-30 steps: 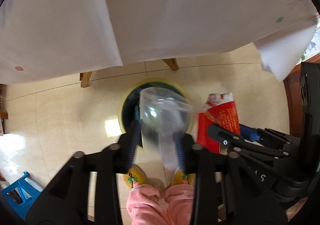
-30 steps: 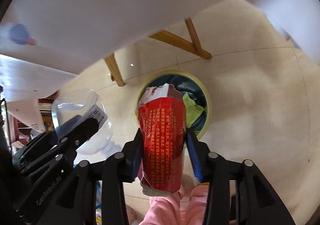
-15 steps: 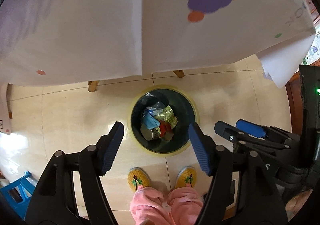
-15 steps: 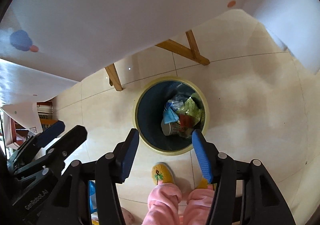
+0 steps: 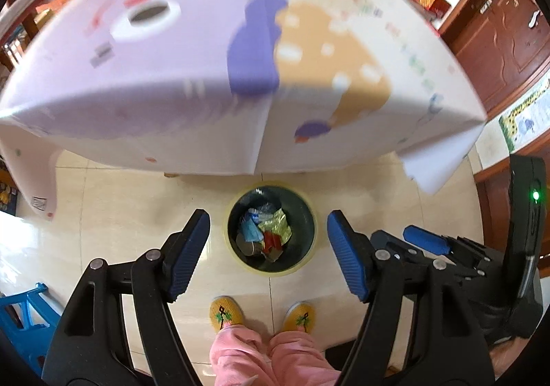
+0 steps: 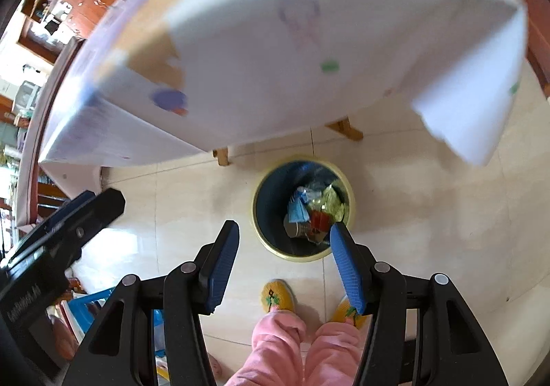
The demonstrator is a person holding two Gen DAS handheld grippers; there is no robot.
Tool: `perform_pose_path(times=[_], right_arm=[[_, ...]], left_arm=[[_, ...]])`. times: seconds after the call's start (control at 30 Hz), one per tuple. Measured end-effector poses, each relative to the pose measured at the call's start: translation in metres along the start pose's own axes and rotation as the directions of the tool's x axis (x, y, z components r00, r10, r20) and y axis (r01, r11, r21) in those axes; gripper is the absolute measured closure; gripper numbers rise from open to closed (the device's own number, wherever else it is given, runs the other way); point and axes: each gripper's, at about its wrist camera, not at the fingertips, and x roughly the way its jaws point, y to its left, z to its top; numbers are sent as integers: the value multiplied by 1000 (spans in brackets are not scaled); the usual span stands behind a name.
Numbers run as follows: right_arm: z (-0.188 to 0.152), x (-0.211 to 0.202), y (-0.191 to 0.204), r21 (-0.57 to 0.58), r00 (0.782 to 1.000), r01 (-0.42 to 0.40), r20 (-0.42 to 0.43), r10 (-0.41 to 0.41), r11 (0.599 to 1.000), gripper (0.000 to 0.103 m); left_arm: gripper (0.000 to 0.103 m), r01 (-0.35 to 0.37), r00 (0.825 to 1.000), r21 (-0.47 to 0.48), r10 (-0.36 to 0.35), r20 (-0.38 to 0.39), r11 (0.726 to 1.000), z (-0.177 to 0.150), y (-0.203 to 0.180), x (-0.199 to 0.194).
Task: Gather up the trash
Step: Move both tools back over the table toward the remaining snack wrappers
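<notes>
Currently, the left hand-held gripper [image 5: 268,248] and right hand-held gripper [image 6: 283,262] are both spread wide and hold nothing. The trash [image 5: 266,236] lies inside the bin [image 5: 271,269] on the floor, below the desk [image 5: 206,76] edge.

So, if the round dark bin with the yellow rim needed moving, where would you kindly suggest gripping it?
Probably the yellow rim of the round dark bin, approached from above: it stands upright and open-topped below the open left gripper, and a thin rim edge suits two fingers.
</notes>
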Motion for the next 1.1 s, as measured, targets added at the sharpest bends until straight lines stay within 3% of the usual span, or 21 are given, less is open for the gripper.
perform_pose_path(times=[0.37, 0.6, 1.1], right_arm=[[4, -131, 27, -80, 993, -46, 101, 54, 996, 46], [4, -206, 34, -128, 978, -75, 183, 97, 989, 46], [20, -293, 59, -263, 923, -83, 343, 173, 961, 45]], left_arm=[[35, -24, 994, 52, 18, 105, 998, 16, -34, -129], [35, -43, 984, 72, 29, 176, 997, 18, -53, -203], [35, -106, 937, 48, 84, 340, 993, 36, -72, -297]])
